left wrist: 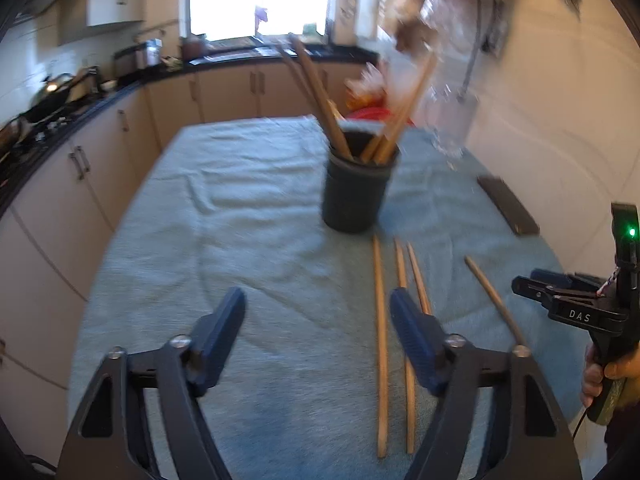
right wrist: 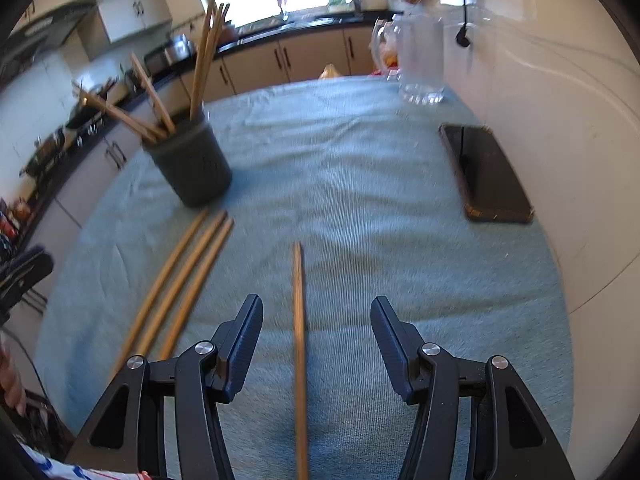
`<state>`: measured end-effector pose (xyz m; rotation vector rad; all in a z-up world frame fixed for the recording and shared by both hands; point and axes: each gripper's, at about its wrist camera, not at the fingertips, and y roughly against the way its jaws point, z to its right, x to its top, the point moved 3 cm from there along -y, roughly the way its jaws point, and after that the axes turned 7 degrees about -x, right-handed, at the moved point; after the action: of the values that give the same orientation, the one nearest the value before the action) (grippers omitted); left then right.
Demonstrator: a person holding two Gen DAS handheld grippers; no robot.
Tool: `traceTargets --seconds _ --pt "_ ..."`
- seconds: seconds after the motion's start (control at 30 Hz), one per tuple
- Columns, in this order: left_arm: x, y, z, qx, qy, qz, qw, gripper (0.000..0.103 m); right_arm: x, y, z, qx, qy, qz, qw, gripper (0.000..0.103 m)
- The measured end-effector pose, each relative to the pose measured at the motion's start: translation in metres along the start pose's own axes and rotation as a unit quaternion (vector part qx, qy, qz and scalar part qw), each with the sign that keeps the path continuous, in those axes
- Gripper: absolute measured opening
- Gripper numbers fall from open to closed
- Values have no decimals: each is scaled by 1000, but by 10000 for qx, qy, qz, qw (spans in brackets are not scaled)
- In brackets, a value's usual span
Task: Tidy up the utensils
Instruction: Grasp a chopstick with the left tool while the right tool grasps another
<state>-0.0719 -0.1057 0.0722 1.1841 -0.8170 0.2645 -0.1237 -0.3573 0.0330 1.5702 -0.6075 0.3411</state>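
Note:
A dark round holder [left wrist: 355,188] stands on the green cloth with several wooden chopsticks [left wrist: 320,96] in it; it also shows in the right wrist view [right wrist: 192,164]. Three loose chopsticks [left wrist: 382,344] lie side by side in front of it, also seen in the right wrist view [right wrist: 180,284]. A single chopstick [right wrist: 299,352] lies apart, running between the right gripper's open fingers. My right gripper [right wrist: 317,320] is open just above it. My left gripper [left wrist: 318,312] is open and empty, its right finger [left wrist: 412,328] over the three chopsticks.
A black phone [right wrist: 486,172] lies at the right near the wall. A clear glass jug [right wrist: 420,60] stands at the far right of the cloth. Kitchen counters and cabinets [left wrist: 120,128] run along the left and back. The right gripper shows in the left wrist view [left wrist: 568,300].

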Motion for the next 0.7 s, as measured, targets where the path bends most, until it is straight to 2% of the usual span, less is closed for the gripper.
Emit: traceTargets --seconds 0.2,0.4,0.53,0.7 --pt "2 -57 17 -439 -70 -686 9967 39 -3 -19 -7 33 110 -215 9997 59" --pt "16 -105 35 -607 -242 -1011 9927 37 0 -33 -15 -20 265 -317 9991 51" --pt "21 -132 39 -521 -296 -1245 9904 22 7 -42 -22 -116 433 -382 9983 43" --pt "24 -147 42 -457 -344 -1313 9897 15 16 -52 -28 -244 601 -420 9970 40"
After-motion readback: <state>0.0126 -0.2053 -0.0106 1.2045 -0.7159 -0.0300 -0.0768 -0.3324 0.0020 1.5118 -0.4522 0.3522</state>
